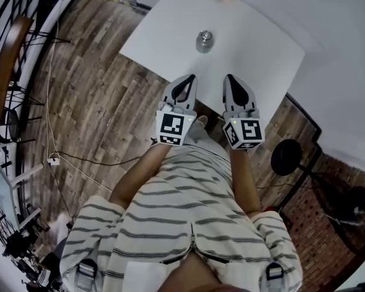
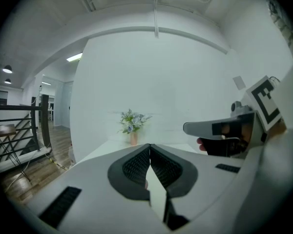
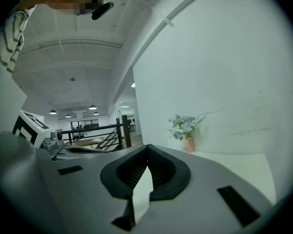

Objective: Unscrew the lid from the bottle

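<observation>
Head view: left gripper point(image 1: 190, 79) and right gripper point(image 1: 230, 79) side by side, jaws fully closed, empty. Bottle point(image 1: 204, 42) stands on table point(image 1: 164, 32) ahead of both, apart.

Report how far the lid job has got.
Done: nothing; the bottle stands capped, it seems, on the white table, untouched. In hand: left gripper and right gripper, both shut and empty, hover short of it. To do: grip the bottle, clamp the lid, twist it off.
</observation>
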The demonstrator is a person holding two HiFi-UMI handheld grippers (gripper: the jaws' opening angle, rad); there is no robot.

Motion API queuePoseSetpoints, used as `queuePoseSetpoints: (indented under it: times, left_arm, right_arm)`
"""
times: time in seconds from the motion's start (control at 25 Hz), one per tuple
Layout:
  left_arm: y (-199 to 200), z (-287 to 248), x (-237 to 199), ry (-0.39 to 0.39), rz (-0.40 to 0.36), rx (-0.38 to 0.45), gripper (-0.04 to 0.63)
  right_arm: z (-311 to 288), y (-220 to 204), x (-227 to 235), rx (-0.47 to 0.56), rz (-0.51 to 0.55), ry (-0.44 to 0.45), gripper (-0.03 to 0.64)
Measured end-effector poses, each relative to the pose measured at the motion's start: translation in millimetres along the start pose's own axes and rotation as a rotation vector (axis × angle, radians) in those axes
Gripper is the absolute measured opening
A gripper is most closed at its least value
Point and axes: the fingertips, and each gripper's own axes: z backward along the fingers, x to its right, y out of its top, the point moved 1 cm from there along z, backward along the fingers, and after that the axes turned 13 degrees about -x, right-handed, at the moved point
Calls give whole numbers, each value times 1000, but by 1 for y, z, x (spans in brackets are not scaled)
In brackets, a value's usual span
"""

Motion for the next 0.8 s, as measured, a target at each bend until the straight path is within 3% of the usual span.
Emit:
queuePoseSetpoints:
  times: [0.28, 0.8]
  left_arm:
    - [-2, -34, -20, -13, 1, -50, -2]
    - [-17, -105, -53, -84, -40, -137, -1]
  right_arm:
    - [-41, -10, 9, -58, -38, 13, 8]
    - [-107, -22, 35, -121, -58, -44, 8]
